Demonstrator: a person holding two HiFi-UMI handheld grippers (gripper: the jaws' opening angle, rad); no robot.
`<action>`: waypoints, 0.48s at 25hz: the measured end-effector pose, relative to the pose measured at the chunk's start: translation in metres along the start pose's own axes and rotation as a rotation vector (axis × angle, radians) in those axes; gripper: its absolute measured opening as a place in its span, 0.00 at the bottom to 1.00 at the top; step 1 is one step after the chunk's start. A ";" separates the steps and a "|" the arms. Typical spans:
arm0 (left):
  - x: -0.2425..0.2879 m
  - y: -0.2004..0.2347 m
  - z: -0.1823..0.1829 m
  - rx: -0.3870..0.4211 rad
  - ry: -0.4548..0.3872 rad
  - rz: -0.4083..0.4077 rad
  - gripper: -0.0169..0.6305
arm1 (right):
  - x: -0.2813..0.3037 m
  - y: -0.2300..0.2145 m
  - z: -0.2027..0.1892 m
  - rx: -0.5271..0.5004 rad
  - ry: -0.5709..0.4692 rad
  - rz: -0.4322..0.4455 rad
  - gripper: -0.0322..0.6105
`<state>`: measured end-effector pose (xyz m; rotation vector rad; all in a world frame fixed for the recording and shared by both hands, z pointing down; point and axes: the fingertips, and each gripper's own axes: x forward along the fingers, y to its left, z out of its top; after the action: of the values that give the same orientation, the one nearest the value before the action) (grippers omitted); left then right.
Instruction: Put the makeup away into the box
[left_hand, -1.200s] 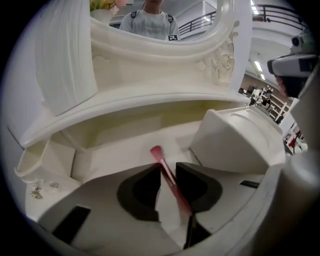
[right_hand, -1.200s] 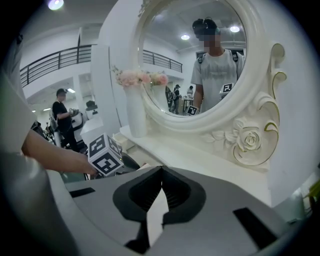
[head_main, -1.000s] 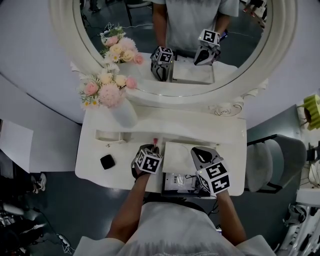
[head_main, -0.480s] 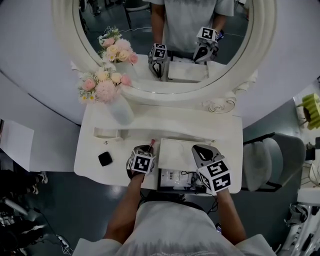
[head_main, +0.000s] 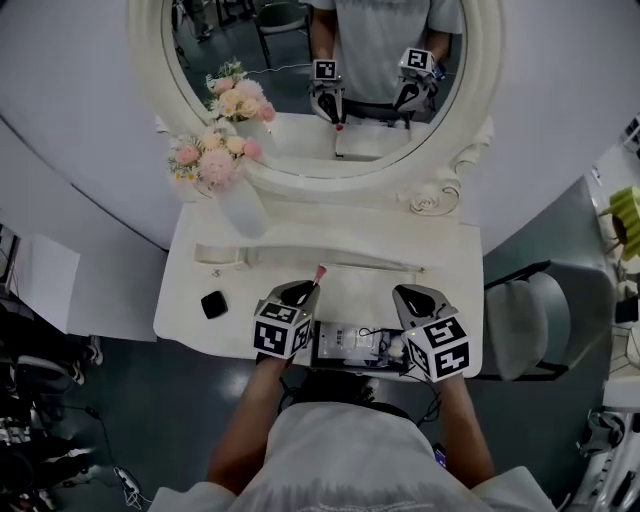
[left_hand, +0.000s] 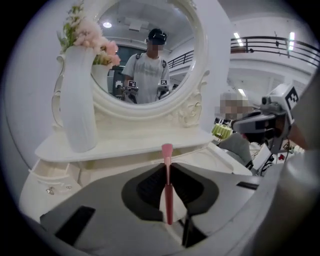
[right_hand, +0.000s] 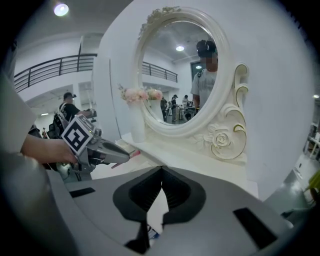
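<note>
Pink makeup stick (left_hand: 168, 195) stands pinched between the closed jaws of your left gripper (head_main: 303, 291). Your right gripper (right_hand: 161, 171) is closed, empty. The box (head_main: 335, 336) sits between both grippers.

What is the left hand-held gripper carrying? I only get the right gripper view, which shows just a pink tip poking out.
Observer: The left gripper view shows a slim pink makeup stick pinched between the jaws of the left hand-held gripper.
Reviewer: Where is the box?
Observer: The head view shows the box open at the near edge of the table, just right of the left hand-held gripper.
Reviewer: Anything else lying out?
Observer: A small black case sits on the table's left side, apart from the box.
</note>
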<state>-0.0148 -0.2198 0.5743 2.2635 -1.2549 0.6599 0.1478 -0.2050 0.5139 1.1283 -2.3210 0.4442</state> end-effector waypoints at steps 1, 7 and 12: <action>-0.003 -0.012 0.004 0.009 -0.012 -0.022 0.12 | -0.004 0.000 -0.002 0.002 -0.003 -0.002 0.05; -0.007 -0.080 -0.001 0.047 -0.015 -0.149 0.12 | -0.031 0.000 -0.024 0.028 -0.015 -0.024 0.05; -0.001 -0.123 -0.023 0.131 0.017 -0.209 0.12 | -0.052 0.000 -0.051 0.050 -0.005 -0.049 0.05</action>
<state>0.0867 -0.1473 0.5709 2.4472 -0.9739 0.6993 0.1900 -0.1474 0.5252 1.2084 -2.2932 0.4847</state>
